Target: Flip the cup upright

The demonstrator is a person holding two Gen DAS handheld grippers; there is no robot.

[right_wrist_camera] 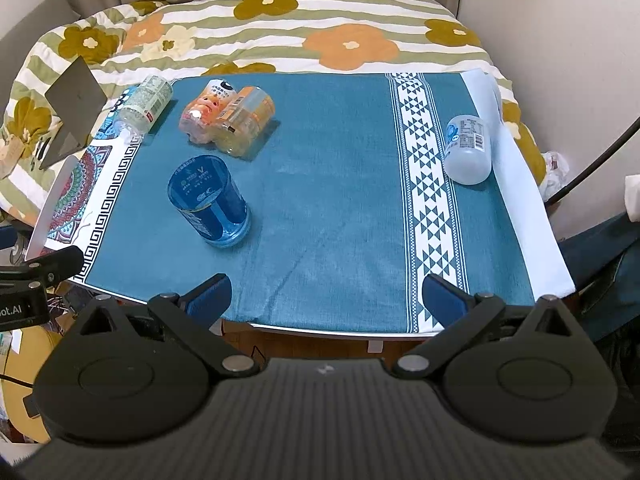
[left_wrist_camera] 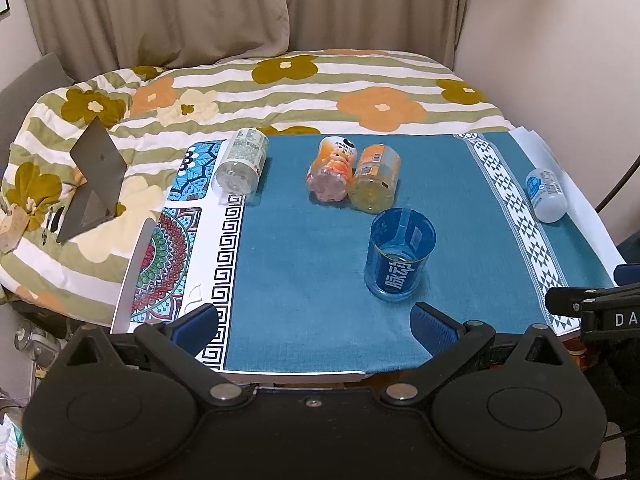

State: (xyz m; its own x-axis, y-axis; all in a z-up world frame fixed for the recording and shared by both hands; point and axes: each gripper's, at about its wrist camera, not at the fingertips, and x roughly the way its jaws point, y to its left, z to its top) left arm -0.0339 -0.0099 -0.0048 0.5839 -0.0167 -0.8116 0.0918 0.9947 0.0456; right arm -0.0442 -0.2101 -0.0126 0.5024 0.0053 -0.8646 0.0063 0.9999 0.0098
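Now I see the blue cup (left_wrist_camera: pixel 400 255) standing upright on the teal cloth (left_wrist_camera: pixel 312 264), while my left gripper (left_wrist_camera: pixel 314 330) and right gripper (right_wrist_camera: pixel 326 300) both hang spread apart, holding nothing.

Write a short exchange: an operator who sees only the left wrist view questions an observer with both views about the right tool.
Operator: I see only a black sliver of the right tool at my frame's edge. Is it open?
Observer: Yes, it is open. Only the blue cloth shows between its fingers, and nothing is held.
Operator: Where is it relative to the blue cup?
Observer: The cup stands upright, ahead of that tool and off to its left. The tool is not touching it.
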